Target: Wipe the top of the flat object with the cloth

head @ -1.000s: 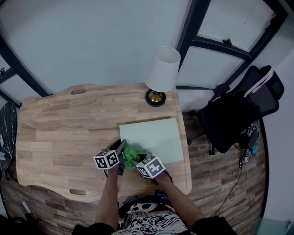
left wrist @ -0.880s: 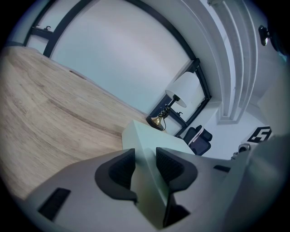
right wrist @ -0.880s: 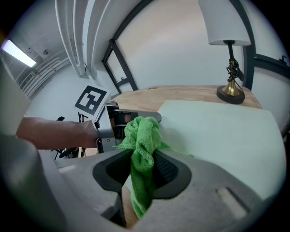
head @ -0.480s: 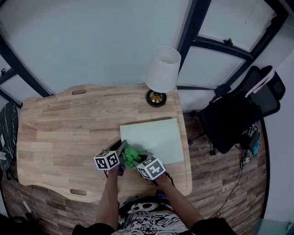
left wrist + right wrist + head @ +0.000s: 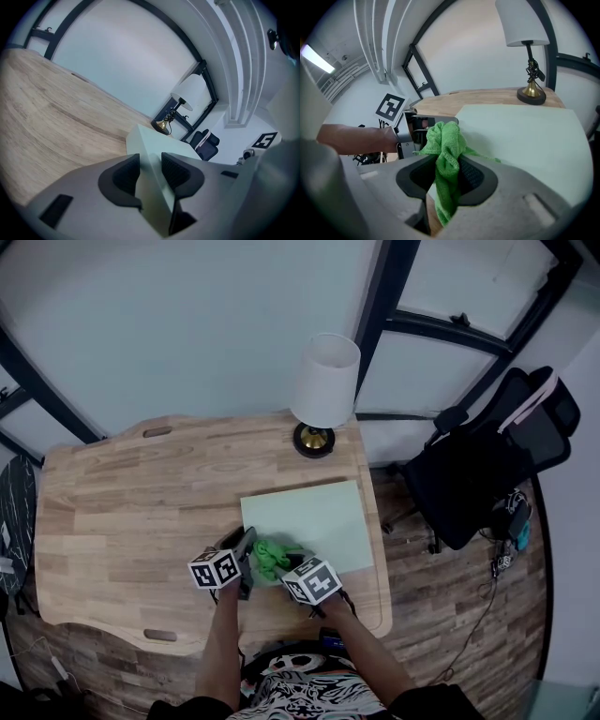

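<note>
A pale green flat board [image 5: 314, 524] lies on the wooden table [image 5: 131, 512], toward its right side. My left gripper [image 5: 246, 563] is shut on the board's near left corner [image 5: 149, 183], the edge clamped between its pads. My right gripper [image 5: 279, 570] is shut on a bright green cloth [image 5: 270, 557]. The cloth [image 5: 446, 154] bunches up out of the jaws and rests on the board [image 5: 520, 136] near its front left corner. The left gripper [image 5: 410, 131] shows beside the cloth in the right gripper view.
A lamp with a white shade [image 5: 325, 381] and a brass base [image 5: 313, 440] stands just behind the board. A black office chair [image 5: 478, 465] is off the table's right end. The table's near edge [image 5: 187, 638] runs just in front of both grippers.
Both grippers and the cloth stay nearly where they were. Only the head view has shifted slightly.
</note>
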The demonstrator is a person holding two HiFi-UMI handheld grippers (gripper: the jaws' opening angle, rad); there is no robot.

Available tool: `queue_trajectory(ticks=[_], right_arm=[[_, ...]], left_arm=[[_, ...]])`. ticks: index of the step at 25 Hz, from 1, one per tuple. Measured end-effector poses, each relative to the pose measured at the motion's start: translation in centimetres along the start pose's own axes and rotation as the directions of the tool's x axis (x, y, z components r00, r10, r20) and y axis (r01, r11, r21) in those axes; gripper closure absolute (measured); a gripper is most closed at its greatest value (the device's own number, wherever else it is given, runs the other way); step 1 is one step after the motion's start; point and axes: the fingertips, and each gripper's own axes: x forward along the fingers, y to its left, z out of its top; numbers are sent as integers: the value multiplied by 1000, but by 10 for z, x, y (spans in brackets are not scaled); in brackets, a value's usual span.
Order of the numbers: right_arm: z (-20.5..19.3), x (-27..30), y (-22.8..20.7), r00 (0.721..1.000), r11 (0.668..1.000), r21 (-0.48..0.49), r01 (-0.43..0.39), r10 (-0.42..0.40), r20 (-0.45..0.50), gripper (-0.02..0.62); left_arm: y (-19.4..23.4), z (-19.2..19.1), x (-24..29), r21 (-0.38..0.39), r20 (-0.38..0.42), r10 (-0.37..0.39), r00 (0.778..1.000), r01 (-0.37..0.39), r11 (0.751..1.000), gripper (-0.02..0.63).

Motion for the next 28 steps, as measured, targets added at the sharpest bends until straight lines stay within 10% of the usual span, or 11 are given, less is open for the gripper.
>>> queue_trajectory(ticks=[28], right_arm=[[-11, -33, -46, 995, 989, 130, 76, -83, 51, 477]], left_arm=[[1, 0, 1, -7, 3, -18, 1000, 18, 1000, 462]])
